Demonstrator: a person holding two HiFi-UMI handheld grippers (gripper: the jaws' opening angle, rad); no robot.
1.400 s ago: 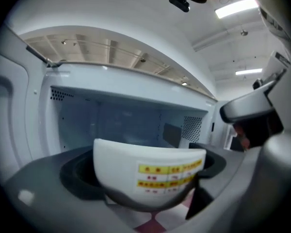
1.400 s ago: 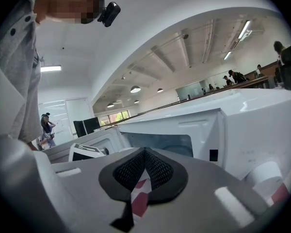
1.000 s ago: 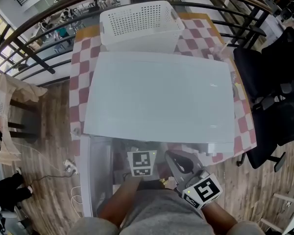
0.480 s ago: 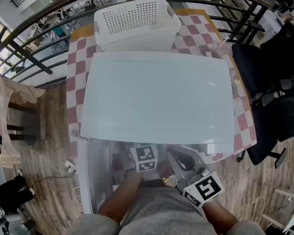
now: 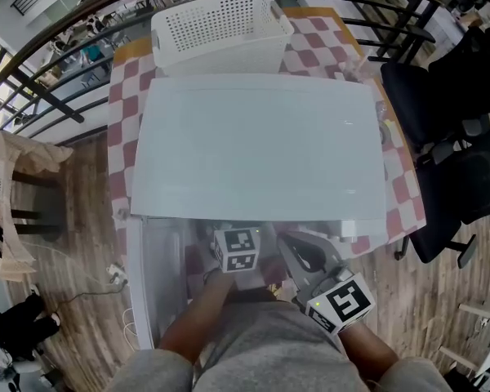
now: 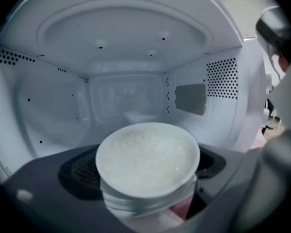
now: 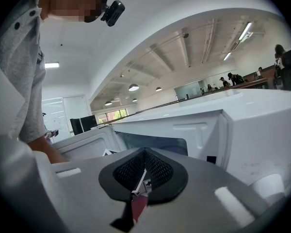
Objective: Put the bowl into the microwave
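A bench [image 5: 122, 96] under a pink-and-white checked cloth carried a white microwave [image 5: 257, 149], whose flat top filled most of the head view. Its door [image 5: 159, 276] hung open toward the person at the left front corner. Behind the microwave, touching or just beside its back edge, stood a white perforated basket [image 5: 220, 27]. Black office chairs [image 5: 465, 137] stood on the wooden floor to the right of the bench.

The person's bare left forearm [image 5: 200, 317] reached in toward the opening, and the left gripper [image 5: 235, 250] showed only its marker cube at the front edge, with its jaws out of sight under the microwave's top. Its own view looked straight into the pale cavity [image 6: 126, 72], with vent holes on both side walls and a grey patch on the right wall. The jaws stood part-way apart, closed on the sides of a white bowl [image 6: 148, 159] heaped with something white and grainy. The bowl was at the mouth of the cavity, level and upright; whether it touched the cavity floor could not be told.

The right gripper [image 5: 298, 256] hung just to the right of the left one, outside the microwave and in front of its right part. Its jaws were pressed together with nothing between them, pointing up past the microwave's front.
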